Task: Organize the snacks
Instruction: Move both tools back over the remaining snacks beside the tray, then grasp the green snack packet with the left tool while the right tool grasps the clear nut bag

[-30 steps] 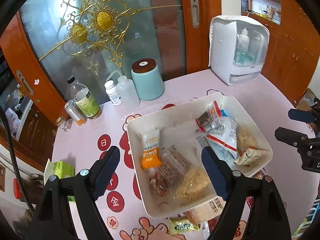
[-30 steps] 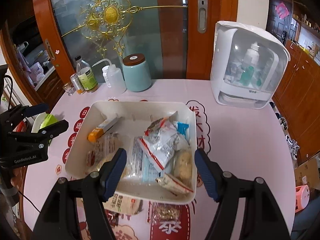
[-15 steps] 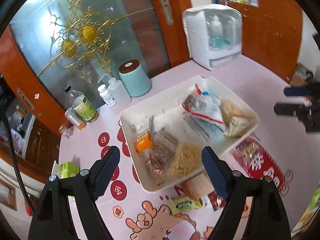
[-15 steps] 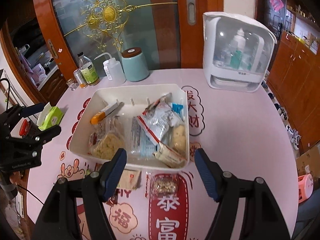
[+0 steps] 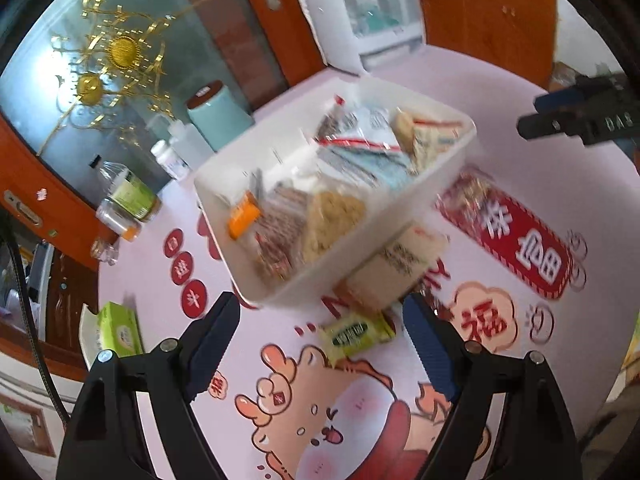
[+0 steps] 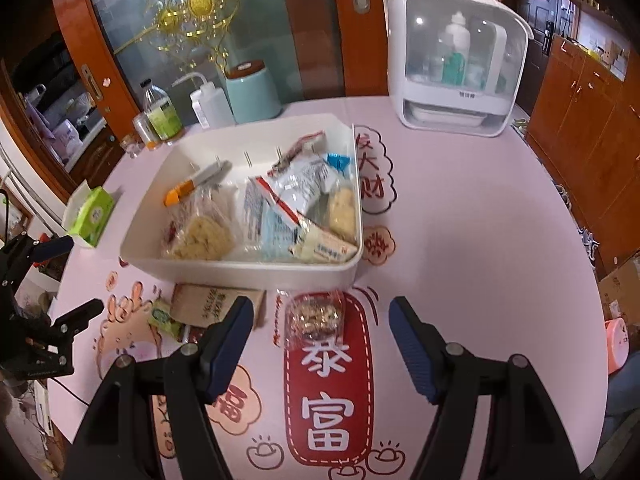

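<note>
With both my left gripper (image 5: 320, 344) and right gripper (image 6: 320, 344) spread wide and empty, I judge most snacks sit in the bin (image 6: 248, 266), while the beige packet (image 6: 212, 308), green packet (image 5: 356, 334) and nut bag (image 6: 316, 316) lie outside it.

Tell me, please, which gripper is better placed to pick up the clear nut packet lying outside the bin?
Right. The right gripper is open with the nut packet lying between its fingers; the left gripper frames the green packet instead.
</note>
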Motion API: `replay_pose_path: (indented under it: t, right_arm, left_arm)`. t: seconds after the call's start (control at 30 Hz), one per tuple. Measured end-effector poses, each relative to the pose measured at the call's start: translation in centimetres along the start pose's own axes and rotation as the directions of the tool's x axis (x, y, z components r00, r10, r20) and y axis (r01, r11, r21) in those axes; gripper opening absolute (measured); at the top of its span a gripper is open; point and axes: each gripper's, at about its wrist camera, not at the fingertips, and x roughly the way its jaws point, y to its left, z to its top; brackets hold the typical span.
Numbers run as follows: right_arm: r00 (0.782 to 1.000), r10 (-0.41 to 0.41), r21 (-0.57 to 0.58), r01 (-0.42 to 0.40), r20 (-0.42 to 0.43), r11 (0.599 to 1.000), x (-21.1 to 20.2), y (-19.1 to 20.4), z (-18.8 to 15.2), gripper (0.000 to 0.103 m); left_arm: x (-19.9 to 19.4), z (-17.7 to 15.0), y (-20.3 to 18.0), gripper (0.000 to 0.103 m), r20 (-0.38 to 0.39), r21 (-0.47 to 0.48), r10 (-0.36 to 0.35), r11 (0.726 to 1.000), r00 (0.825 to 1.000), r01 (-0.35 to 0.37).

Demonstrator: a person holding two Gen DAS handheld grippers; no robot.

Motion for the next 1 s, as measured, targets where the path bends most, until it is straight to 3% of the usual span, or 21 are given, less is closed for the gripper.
replay_pose_path:
  t: [0.23, 0.5, 1.0]
  right_arm:
    - [0.998, 0.012, 0.029, -0.01, -0.07, 1.0, 2.9, 0.3, -1.7, 0.071]
    - [0.992, 0.03, 0.115, -0.015, -0.126, 0.993, 6.3, 0.0, -3.1, 0.071]
    - [0.985, -0.008, 0.188, 0.042, -0.174, 0.981, 12.0, -0.1, -3.4, 0.071]
  left_arm:
    - [1.8, -3.4, -1.5, 0.083, 0.035, 0.133, -0.09, 0.987, 0.995, 0.085]
    - [6.7, -6.4, -4.2, 0.083, 0.039, 0.367, -0.05, 0.93, 0.998, 0.033]
    - [11.6, -6.1, -3.2, 0.082, 0.035, 0.417, -0.164, 0.899, 0.986, 0.135]
